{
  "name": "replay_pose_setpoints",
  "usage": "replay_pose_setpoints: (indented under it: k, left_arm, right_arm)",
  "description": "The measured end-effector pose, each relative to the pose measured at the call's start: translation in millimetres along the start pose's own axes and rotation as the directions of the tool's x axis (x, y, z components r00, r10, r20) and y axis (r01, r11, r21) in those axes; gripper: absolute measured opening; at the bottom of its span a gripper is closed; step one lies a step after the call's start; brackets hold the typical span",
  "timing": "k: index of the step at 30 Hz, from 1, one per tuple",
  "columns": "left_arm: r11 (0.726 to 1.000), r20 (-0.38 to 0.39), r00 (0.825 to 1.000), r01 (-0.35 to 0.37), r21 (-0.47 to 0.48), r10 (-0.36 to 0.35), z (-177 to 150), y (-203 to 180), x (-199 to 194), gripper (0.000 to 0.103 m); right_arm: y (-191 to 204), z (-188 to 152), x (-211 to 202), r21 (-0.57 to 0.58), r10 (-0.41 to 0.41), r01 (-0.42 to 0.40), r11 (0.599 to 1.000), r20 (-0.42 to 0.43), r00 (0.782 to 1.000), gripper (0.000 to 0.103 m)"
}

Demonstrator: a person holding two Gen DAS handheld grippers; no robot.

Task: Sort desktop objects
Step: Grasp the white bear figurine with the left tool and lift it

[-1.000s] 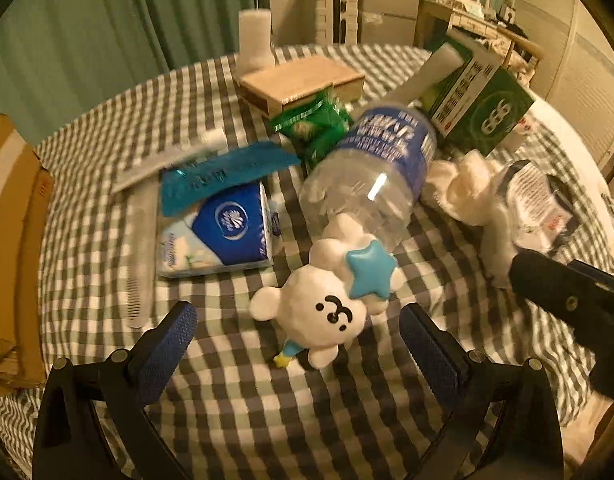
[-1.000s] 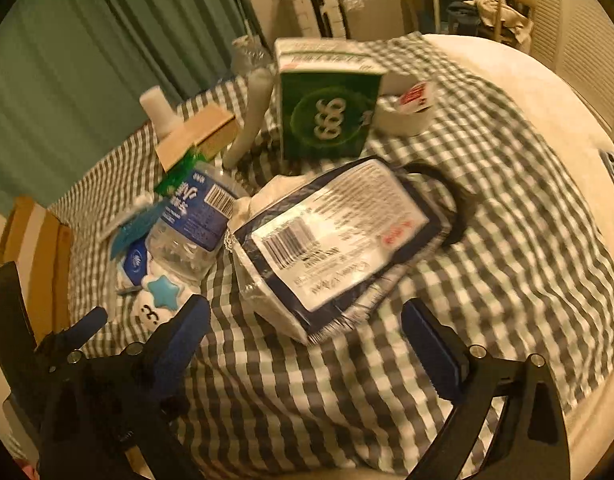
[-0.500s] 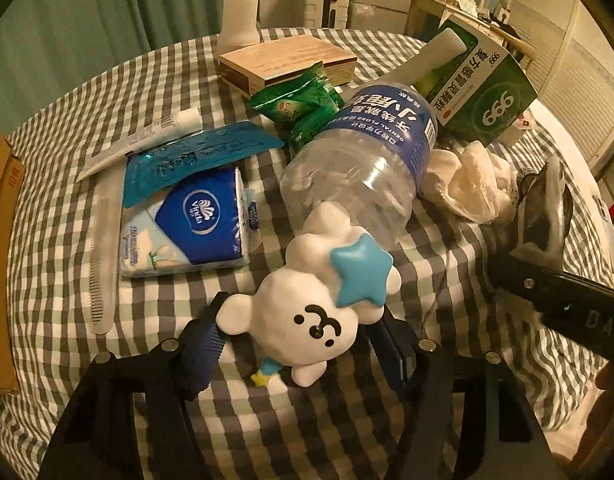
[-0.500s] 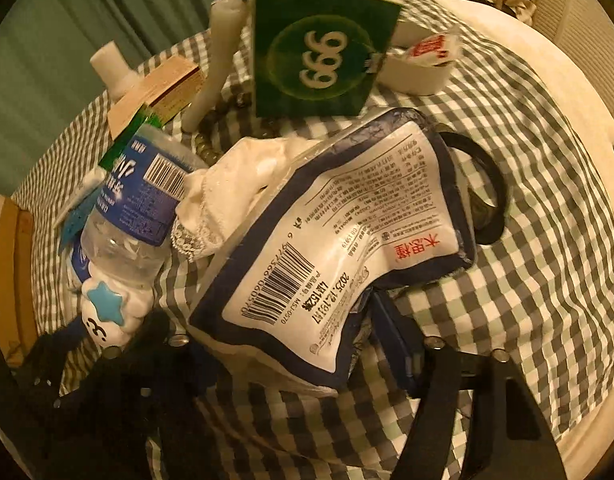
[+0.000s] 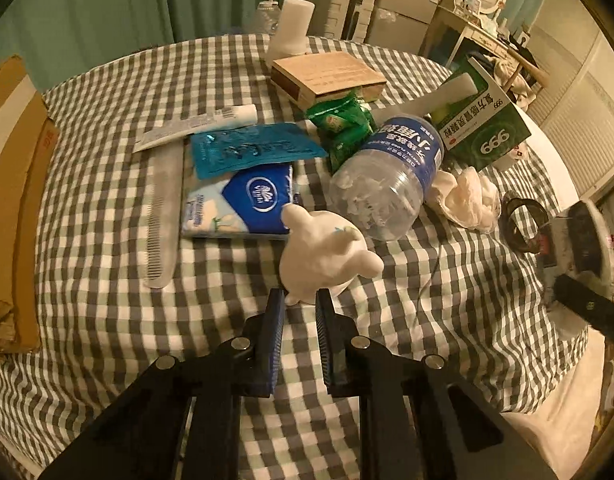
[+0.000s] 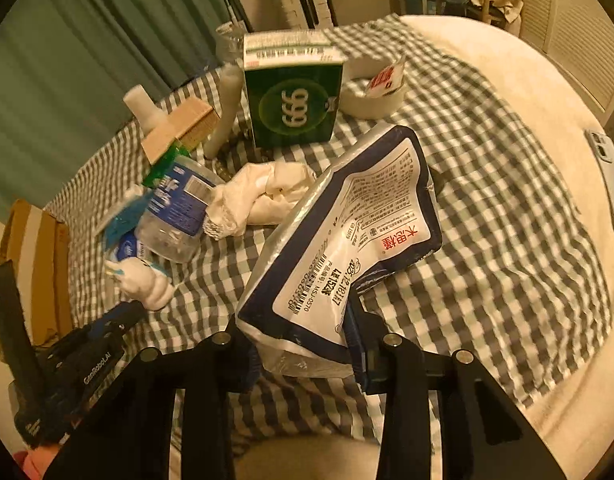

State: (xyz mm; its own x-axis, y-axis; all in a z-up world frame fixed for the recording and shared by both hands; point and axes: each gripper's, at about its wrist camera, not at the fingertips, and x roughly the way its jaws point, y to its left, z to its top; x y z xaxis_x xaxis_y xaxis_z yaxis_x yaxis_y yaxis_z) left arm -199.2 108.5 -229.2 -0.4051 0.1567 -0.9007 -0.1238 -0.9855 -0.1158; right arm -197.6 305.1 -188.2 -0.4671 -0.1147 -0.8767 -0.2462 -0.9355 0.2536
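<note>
— White plush toy (image 5: 327, 252): where is it?
— Your left hand-held gripper (image 5: 299, 300) is clenched on its lower end, holding it above the checked cloth of the desk (image 5: 107, 208), just in front of the water bottle (image 5: 391, 176) and the tissue pack (image 5: 243, 204).
— And your right one?
— Your right hand-held gripper (image 6: 303, 344) is grasping the navy-and-white pouch (image 6: 347, 248) by its lower edge; the pouch tilts up off the cloth, near the crumpled white cloth (image 6: 263, 196), with the green box (image 6: 293, 104) standing behind.
</note>
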Motion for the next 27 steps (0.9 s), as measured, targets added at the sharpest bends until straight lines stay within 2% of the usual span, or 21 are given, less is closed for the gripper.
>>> replay_pose_setpoints:
  k: [1,3,4,5,6,8,15,16,17,18,19,20,22,25,27]
  left_arm:
    - [1.000,-0.008,1.000,0.019,-0.007,-0.019,-1,2,0,0.018]
    - [0.999,-0.026,0.999,0.038,-0.031,-0.039,0,6,3,0.037]
    - [0.999,-0.030,0.999,0.032,-0.044,-0.033,-1,8,3,0.068]
    - [0.998,-0.024,0.999,0.022,-0.057,-0.023,-2,9,2,0.088]
    - [0.997,0.001,1.000,0.019,-0.074,-0.018,-3,11,-1,0.090]
    - [0.996,0.051,0.998,0.031,-0.084,-0.026,0,9,-6,0.091]
    - [0.999,0.052,0.998,-0.046,-0.019,0.047,8,-4,20,0.090]
    - [0.999,0.050,0.997,-0.052,-0.015,0.052,9,-5,24,0.081]
    - [0.999,0.042,0.998,-0.050,-0.009,0.050,10,-5,27,0.067]
    - [0.999,0.027,0.999,-0.034,0.003,0.034,10,-4,31,0.063]
    - [1.000,0.005,1.000,-0.014,0.023,0.014,11,-6,34,0.050]
    - [0.999,-0.015,1.000,-0.013,0.048,0.014,11,-9,37,0.050]
    - [0.997,-0.006,1.000,-0.018,0.071,0.019,13,-11,33,0.050]
    - [0.998,0.014,1.000,-0.006,0.062,0.006,15,-8,21,0.049]
    - [0.998,0.045,0.999,-0.005,0.067,0.002,16,-7,6,0.037]
  right_arm:
    - [0,-1,-7,-0.001,0.004,-0.004,1.000,0.010,1.000,0.035]
    - [-5,2,-20,-0.006,0.002,-0.002,1.000,0.025,1.000,0.035]
    - [-7,1,-23,-0.004,0.002,-0.002,1.000,0.033,0.999,0.035]
    - [-9,-1,-28,0.002,0.004,-0.004,1.000,0.041,0.999,0.035]
    - [-11,-2,-29,0.005,0.003,-0.003,1.000,0.043,0.999,0.035]
    - [-14,-2,-30,0.011,-0.003,0.002,1.000,0.046,0.999,0.035]
    - [-24,-1,-14,0.035,0.009,-0.010,0.999,0.021,1.000,0.035]
    - [-26,-1,-11,0.036,0.011,-0.012,0.999,0.016,1.000,0.035]
    - [-26,-1,-8,0.038,0.012,-0.012,0.999,0.009,1.000,0.035]
    - [-28,-1,-5,0.041,0.012,-0.012,0.999,0.002,1.000,0.035]
    - [-29,-1,-4,0.044,0.014,-0.014,0.999,0.000,1.000,0.035]
    - [-29,0,-3,0.045,0.015,-0.015,0.999,-0.003,1.000,0.035]
    - [-29,0,-1,0.044,0.014,-0.014,0.999,-0.008,1.000,0.035]
    - [-27,1,-5,0.038,0.014,-0.014,0.999,-0.001,1.000,0.035]
    - [-23,2,-12,0.030,0.013,-0.013,0.999,0.010,1.000,0.035]
